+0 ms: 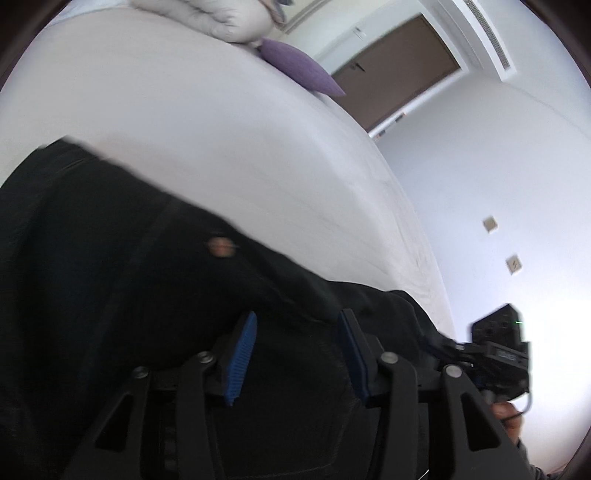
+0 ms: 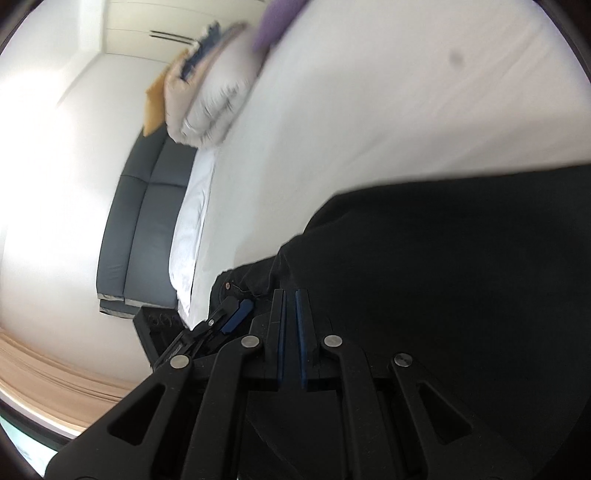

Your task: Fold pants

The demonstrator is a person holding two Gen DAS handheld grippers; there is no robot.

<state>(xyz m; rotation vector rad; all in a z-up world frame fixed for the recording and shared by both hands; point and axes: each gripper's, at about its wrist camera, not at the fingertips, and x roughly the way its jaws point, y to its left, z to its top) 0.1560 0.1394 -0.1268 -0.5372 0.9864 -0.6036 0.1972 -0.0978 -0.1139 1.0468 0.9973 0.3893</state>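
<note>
Black pants (image 1: 110, 258) lie on a white bed (image 1: 221, 129), with a copper button (image 1: 220, 246) showing near the waistband. My left gripper (image 1: 299, 325) is open, its blue pads apart over the pants' near edge. The right gripper shows at the right of the left wrist view (image 1: 498, 350). In the right wrist view the pants (image 2: 443, 258) fill the lower right. My right gripper (image 2: 290, 295) has its blue pads nearly together at the pants' edge; whether fabric is between them I cannot tell. The left gripper's blue pad (image 2: 238, 317) shows just to its left.
A folded white duvet (image 1: 221, 18) and a purple pillow (image 1: 299, 66) lie at the far end of the bed. A brown door (image 1: 399, 70) is beyond. A grey sofa (image 2: 147, 221) stands beside the bed, with an orange cushion (image 2: 155, 107).
</note>
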